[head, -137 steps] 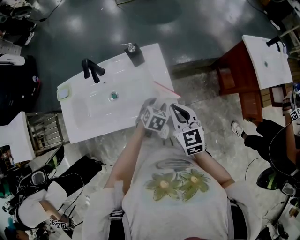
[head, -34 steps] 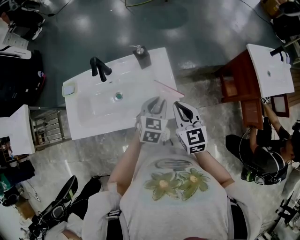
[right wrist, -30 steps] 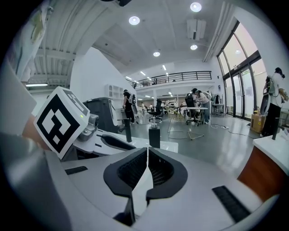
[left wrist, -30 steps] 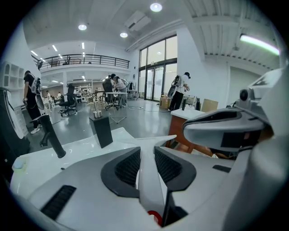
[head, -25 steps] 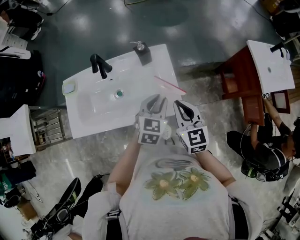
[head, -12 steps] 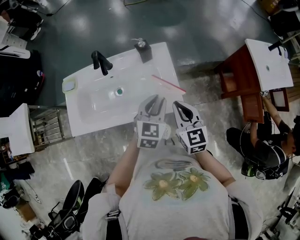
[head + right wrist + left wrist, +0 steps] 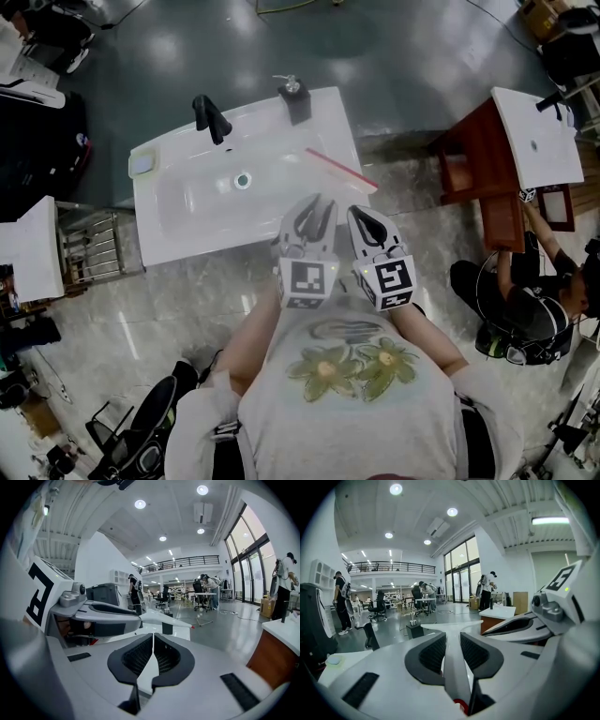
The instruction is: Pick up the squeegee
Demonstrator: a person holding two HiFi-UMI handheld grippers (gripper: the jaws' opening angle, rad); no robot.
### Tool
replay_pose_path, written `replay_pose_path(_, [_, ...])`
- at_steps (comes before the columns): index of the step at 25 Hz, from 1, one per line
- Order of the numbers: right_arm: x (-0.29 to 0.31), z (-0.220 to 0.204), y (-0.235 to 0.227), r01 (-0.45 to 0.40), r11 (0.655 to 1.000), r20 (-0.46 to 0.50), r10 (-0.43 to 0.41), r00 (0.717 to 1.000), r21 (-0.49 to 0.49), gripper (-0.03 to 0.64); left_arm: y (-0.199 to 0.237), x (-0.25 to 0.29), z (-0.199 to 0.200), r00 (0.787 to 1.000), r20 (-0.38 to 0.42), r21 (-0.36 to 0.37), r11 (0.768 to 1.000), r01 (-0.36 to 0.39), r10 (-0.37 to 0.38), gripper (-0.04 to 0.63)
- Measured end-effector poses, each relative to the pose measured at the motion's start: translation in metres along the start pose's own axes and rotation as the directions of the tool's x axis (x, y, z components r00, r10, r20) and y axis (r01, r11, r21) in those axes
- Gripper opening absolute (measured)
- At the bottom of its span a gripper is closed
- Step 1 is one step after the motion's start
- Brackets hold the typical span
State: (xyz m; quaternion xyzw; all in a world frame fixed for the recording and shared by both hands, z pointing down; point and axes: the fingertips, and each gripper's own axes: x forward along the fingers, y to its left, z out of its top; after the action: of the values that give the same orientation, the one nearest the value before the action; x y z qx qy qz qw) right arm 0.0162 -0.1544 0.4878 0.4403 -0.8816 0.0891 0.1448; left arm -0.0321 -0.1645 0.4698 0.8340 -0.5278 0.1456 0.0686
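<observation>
At the far left of the sink (image 7: 187,234) a small pale bar (image 7: 141,165) sits on the back corner. Next along the back edge stands a black faucet (image 7: 211,117), with the drain (image 7: 243,179) in the bowl below it. Further right a dispenser (image 7: 294,99) stands at the back. The squeegee (image 7: 339,169), a thin red-pink strip, lies slantwise on the sink's right side, near the right edge, apart from both tools. The left gripper (image 7: 314,204) hovers over the sink's front right corner, below the squeegee. Its own view shows the left gripper's (image 7: 452,637) jaws parted, with only the white sink top in the gap and nothing held. Just beside it is the right gripper (image 7: 360,214), over the floor past the sink's corner. In its own view the right gripper's (image 7: 153,637) jaws are pressed together at the tips and empty. Further right a second sink (image 7: 539,136) tops a brown cabinet (image 7: 473,141). Below that a person (image 7: 525,300) is low on the floor.
</observation>
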Motion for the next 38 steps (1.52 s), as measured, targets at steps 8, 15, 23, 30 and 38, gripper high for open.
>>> replay_pose_path(8, [-0.005,0.004,0.010,-0.010,1.000,0.012,0.010,1.000,-0.007,0.025,-0.005,-0.020,0.003,0.998,0.050,0.017,1.000,-0.024,0.023,0.101])
replay_pose_path(15, [-0.009,0.001,0.021,-0.026,1.000,0.002,0.026,1.000,-0.016,0.025,-0.006,-0.035,0.003,0.997,0.077,0.029,0.999,-0.029,0.027,0.102])
replay_pose_path(23, [-0.011,-0.006,0.027,-0.027,0.999,-0.026,0.027,0.999,-0.027,0.025,-0.007,-0.043,-0.004,0.996,0.084,0.000,1.000,-0.020,0.020,0.103])
replay_pose_path(30, [-0.010,-0.011,0.033,-0.031,0.999,-0.044,0.029,0.999,-0.034,0.024,-0.008,-0.048,-0.008,0.995,0.095,-0.012,1.000,-0.008,0.009,0.102])
replay_pose_path(38, [-0.012,-0.011,0.035,-0.038,0.998,-0.048,0.036,0.998,-0.048,0.025,-0.011,-0.050,-0.009,0.995,0.098,-0.026,1.000,0.003,-0.001,0.102])
